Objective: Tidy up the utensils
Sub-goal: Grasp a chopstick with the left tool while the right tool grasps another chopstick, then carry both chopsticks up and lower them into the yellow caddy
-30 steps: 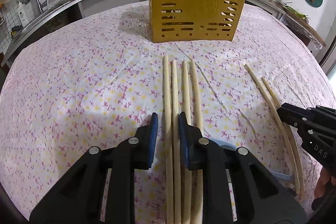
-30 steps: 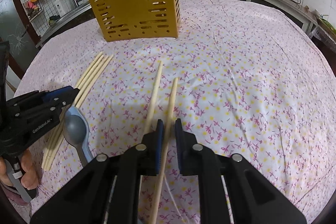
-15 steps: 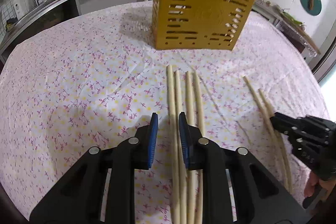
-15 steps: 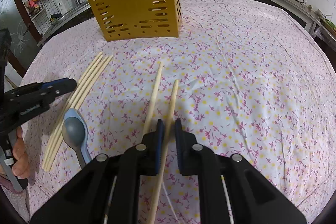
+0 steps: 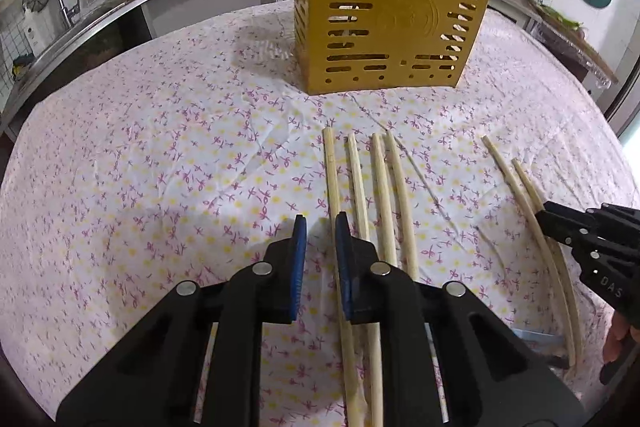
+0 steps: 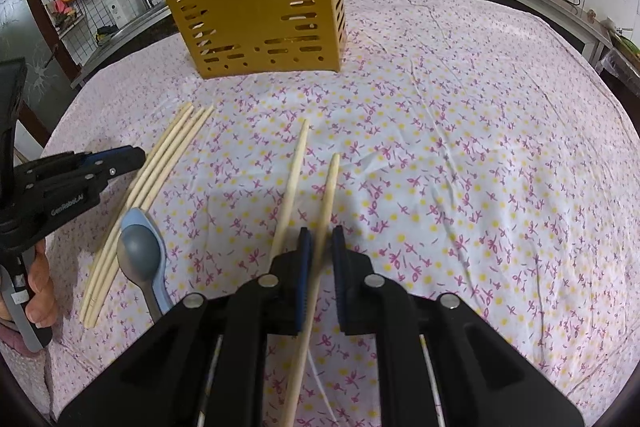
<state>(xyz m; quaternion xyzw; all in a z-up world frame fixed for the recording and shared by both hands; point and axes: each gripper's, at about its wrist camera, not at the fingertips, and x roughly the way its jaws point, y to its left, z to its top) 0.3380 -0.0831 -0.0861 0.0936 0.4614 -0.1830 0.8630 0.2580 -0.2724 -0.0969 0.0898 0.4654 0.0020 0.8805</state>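
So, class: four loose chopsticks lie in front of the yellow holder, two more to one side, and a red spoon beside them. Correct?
Not quite. The spoon is blue-grey, as the right wrist view shows. The four chopsticks, the pair and the yellow holder are as stated.

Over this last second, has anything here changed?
The left gripper is closing its jaws around the leftmost chopstick of four, not yet clamped. The right gripper stays shut on its chopstick. The holder and spoon haven't moved.

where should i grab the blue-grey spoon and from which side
Take the spoon by its narrow handle, just behind the bowl, from above on the side away from the chopsticks, which lie close along it; it lies flat, bowl up.
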